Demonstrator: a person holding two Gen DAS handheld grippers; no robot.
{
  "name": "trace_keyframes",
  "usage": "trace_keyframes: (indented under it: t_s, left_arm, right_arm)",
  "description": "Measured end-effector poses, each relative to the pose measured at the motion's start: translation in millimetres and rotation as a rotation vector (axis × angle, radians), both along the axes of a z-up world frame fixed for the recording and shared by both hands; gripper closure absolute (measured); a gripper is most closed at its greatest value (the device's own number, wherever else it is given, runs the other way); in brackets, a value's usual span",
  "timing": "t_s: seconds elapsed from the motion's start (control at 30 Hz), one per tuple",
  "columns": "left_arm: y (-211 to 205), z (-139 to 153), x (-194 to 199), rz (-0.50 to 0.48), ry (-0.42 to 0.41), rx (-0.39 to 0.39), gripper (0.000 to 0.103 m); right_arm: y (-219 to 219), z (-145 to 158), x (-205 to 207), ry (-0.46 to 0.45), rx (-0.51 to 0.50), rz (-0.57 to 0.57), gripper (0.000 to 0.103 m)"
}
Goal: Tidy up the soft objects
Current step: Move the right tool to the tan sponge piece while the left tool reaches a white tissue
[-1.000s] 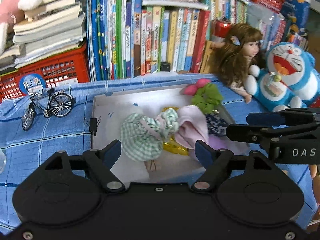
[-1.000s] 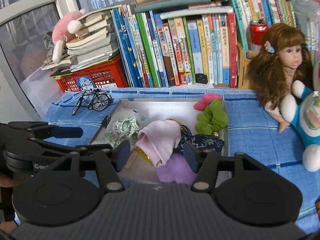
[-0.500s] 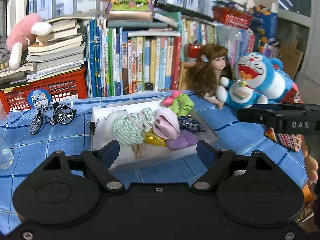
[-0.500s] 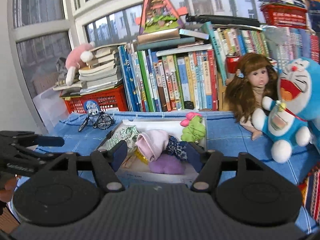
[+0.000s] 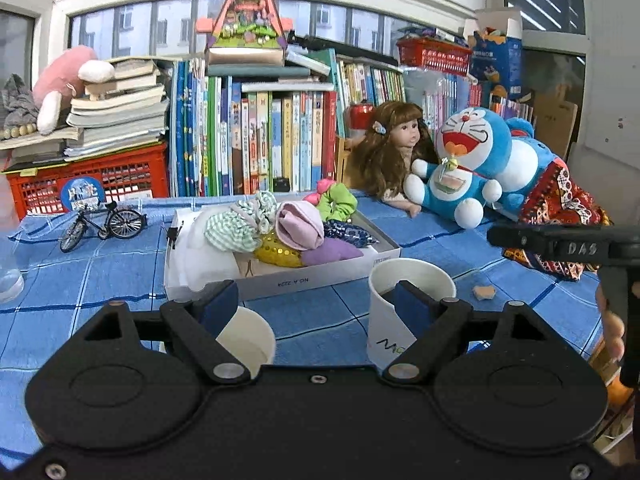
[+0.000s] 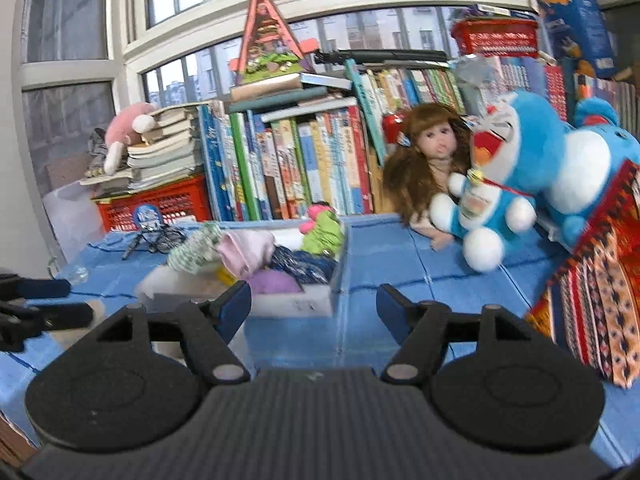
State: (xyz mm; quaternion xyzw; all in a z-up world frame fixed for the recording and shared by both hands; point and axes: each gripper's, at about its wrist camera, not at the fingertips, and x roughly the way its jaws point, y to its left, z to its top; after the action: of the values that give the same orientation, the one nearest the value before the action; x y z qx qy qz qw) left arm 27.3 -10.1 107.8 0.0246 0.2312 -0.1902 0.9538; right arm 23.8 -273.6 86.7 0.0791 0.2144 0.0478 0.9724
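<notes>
My left tool (image 5: 316, 306) is spread, empty, above two paper cups (image 5: 408, 300); my right tool (image 6: 314, 306) is opening, nothing between. White box (image 5: 320, 278) of soft cloth items (image 5: 298, 226) sits beyond on the blue surface (image 5: 100, 272).

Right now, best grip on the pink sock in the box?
Probably the pink sock's rolled top hump, approached from above. It sits highest in the white box, bulging clear of the green checked cloth and purple piece beside it; lower down, the neighbours crowd its sides.
</notes>
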Motion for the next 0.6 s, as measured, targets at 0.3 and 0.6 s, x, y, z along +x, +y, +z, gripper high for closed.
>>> trace_keyframes:
  t_s: [0.3,0.6]
  left_arm:
    - [8,-8,-30,0.079,-0.096,0.029,0.019]
    - [44,-14,-50,0.164,-0.186,0.083,0.019]
  right_arm:
    - [-6,-30,-11,-0.007,-0.05,-0.076,0.023]
    - [-1,-58,-7,0.014,-0.156,-0.162,0.023]
